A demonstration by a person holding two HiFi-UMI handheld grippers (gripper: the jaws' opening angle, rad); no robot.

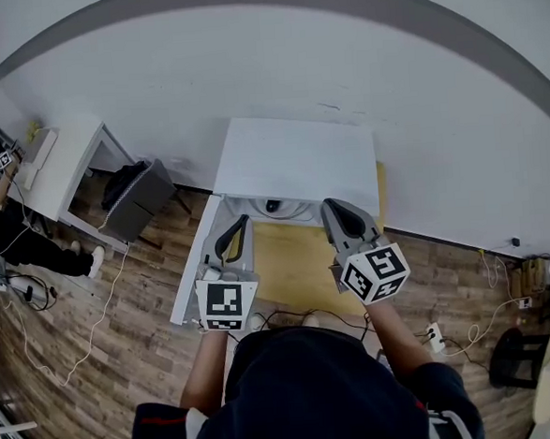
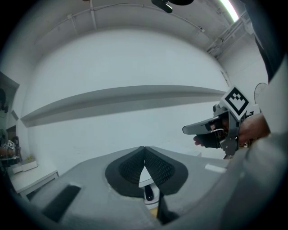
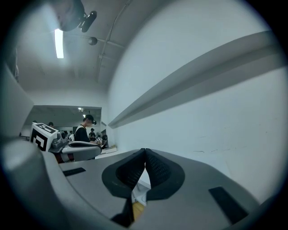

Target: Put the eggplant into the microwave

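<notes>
No eggplant shows in any view. A white flat-topped box (image 1: 294,161), seemingly the microwave seen from above, stands against the wall at the far end of a yellow-topped table (image 1: 297,269). My left gripper (image 1: 241,224) and right gripper (image 1: 336,208) are held side by side over the table, both pointing level toward the wall. In the left gripper view the left gripper (image 2: 144,148) has its pads touching with nothing between them, and the right gripper (image 2: 211,129) shows off to the right. The right gripper (image 3: 145,151) is likewise shut and empty, with the left gripper (image 3: 78,150) beside it.
A white desk (image 1: 64,158) and a dark bag (image 1: 137,195) stand to the left on the wooden floor. Cables and a power strip (image 1: 433,334) lie around the table. Several people (image 3: 83,130) stand far back in the room.
</notes>
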